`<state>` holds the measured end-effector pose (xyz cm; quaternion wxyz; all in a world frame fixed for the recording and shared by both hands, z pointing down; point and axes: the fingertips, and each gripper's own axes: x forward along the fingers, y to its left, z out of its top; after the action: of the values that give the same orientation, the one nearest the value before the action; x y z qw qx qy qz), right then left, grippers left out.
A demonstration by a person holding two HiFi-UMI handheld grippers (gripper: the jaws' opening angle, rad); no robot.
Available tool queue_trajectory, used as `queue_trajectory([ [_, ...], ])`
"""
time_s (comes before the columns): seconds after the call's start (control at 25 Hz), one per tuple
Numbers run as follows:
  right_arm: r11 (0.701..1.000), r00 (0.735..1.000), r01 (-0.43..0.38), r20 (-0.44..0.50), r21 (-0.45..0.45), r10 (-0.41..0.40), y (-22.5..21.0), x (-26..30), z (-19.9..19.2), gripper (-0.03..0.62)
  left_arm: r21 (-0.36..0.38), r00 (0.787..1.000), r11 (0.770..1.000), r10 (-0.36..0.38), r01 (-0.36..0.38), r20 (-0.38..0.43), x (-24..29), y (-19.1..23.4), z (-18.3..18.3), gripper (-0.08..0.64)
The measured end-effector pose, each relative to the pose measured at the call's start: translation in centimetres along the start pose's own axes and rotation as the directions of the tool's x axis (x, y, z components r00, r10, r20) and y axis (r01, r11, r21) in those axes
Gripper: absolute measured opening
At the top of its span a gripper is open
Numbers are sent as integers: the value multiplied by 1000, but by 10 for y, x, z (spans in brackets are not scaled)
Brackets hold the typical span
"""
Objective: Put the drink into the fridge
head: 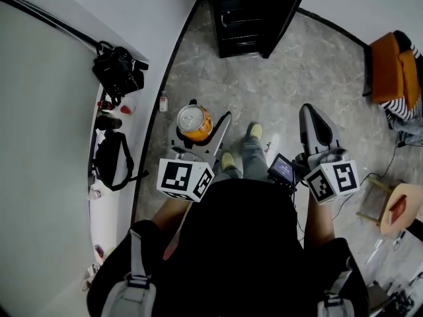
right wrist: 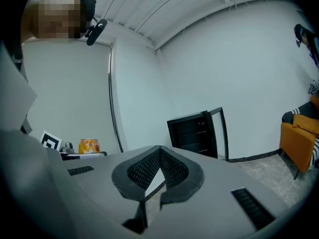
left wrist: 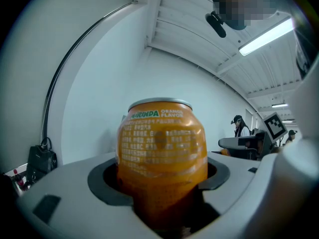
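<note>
A: Where is the can?
B: The can (left wrist: 162,146) sits between the jaws of the left gripper (head: 195,129), which clamp on its sides. It is orange, its print faces that gripper's camera, and its silver lid faces the head view.

A: And the other gripper?
B: The right gripper (right wrist: 159,153) has its jaws pressed together at the tips, with nothing between them. It is held level with the left one, and the person's body is between the two.

A: Where is the fridge?
B: The fridge (head: 254,12) is black and stands against the wall ahead of the person, well apart from the can. Its door (head: 287,15) stands open on its right side, and dark shelves show inside.

A: What is underfoot?
B: There is a grey marbled floor (head: 277,78). The person's shoes (head: 228,160) show between the grippers and point toward the fridge.

A: What else is around?
B: To the person's left, a white ledge (head: 109,210) along the wall carries a black bag (head: 119,71) and some items too small to name. To the right stand an orange seat (head: 390,68) and a round stool (head: 400,207). The left gripper view shows another person (left wrist: 240,127) far off in the room.
</note>
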<state>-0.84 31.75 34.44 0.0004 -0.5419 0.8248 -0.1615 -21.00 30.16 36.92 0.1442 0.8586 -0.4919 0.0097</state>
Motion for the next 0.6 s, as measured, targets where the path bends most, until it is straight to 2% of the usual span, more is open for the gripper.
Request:
queue_trajectory([
  [0.24, 1000, 1000, -6, 9, 14, 6, -39, 29, 11, 8, 18, 1000, 1000, 16, -16, 0, 44, 1, 11, 353],
  [0.6, 999, 1000, 7, 27, 39, -8, -113, 61, 38, 8, 25, 1000, 1000, -8, 8, 12, 125, -17, 32, 353],
])
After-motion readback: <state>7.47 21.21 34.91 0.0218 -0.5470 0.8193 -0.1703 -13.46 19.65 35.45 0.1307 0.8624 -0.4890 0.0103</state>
